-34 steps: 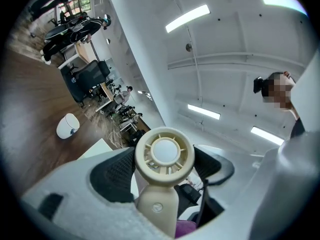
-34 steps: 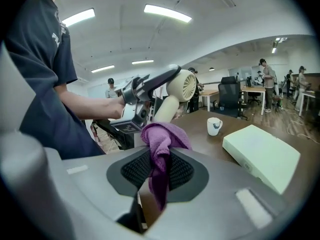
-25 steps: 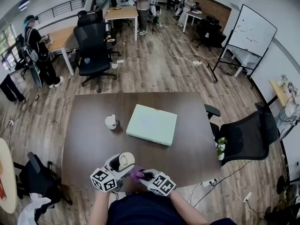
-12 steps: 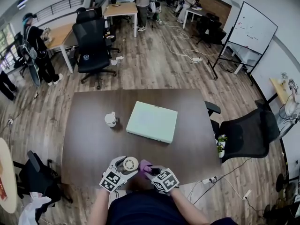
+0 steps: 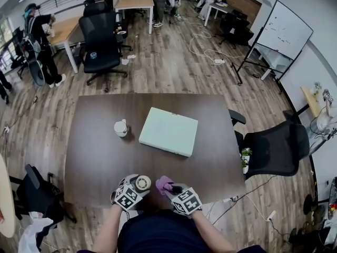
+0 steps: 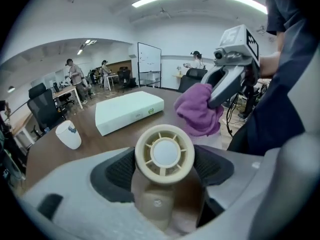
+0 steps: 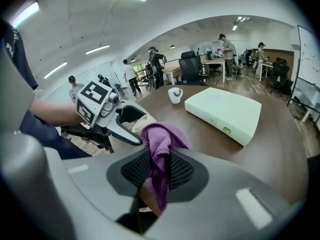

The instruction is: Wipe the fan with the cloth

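A small cream handheld fan (image 6: 165, 154) sits between the dark pads of my left gripper (image 6: 165, 170), which is shut on its body; the round grille faces the camera. From the head view, the fan (image 5: 142, 183) and left gripper (image 5: 129, 194) hang over the table's near edge. My right gripper (image 7: 157, 173) is shut on a purple cloth (image 7: 161, 143) that bunches out above the pads. The cloth (image 5: 164, 183) is just right of the fan, close to it; I cannot tell if they touch. The right gripper (image 5: 180, 195) stays beside the left.
On the dark brown table (image 5: 100, 157) lie a pale green flat box (image 5: 168, 130) and a white cup (image 5: 121, 127), both farther away. A black office chair (image 5: 274, 152) and a small plant (image 5: 245, 159) are at the table's right. People stand at desks far behind.
My left gripper has sunk toward the table's near edge and rolled, carrying the fan. The right gripper with the cloth has shifted slightly and stays next to it.
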A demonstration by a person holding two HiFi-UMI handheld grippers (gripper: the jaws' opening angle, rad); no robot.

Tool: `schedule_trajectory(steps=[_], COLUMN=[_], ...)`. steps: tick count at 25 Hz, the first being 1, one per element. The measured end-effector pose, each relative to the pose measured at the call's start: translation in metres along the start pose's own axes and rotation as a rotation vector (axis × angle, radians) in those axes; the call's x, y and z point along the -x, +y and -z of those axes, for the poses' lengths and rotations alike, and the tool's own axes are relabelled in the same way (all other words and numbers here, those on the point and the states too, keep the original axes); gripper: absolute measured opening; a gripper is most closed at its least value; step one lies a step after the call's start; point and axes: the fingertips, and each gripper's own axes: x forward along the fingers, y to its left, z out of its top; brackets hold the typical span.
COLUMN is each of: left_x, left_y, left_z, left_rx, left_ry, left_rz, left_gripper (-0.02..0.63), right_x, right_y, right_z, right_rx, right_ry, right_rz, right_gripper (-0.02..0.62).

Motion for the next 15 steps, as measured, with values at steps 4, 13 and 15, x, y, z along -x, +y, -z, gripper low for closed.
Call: schedule_trajectory(steps=[4, 13, 15], left_x=[-0.017, -0.051, -0.055], left_y=[0.016, 0.028, 0.030], left_z=[0.021, 0.053, 0.055], left_rx=[0.046, -0.037, -0.053], left_ry=[0.065, 0.192, 0.209], left_rz=[-0.019, 0.034, 0.045], left_gripper=[0.367, 0.364, 0.364], right_x=[-0.002, -0.004, -0.005], right_y=[-0.005, -0.011, -0.011], right_z=[0.004, 0.011, 0.012], right_rx=[-0.005, -0.024, -0.030], right_ry=[0.021, 0.040, 0.044], right_rz=[0.022, 0.047, 0.047], right_gripper=[0.085, 0.085, 0.085])
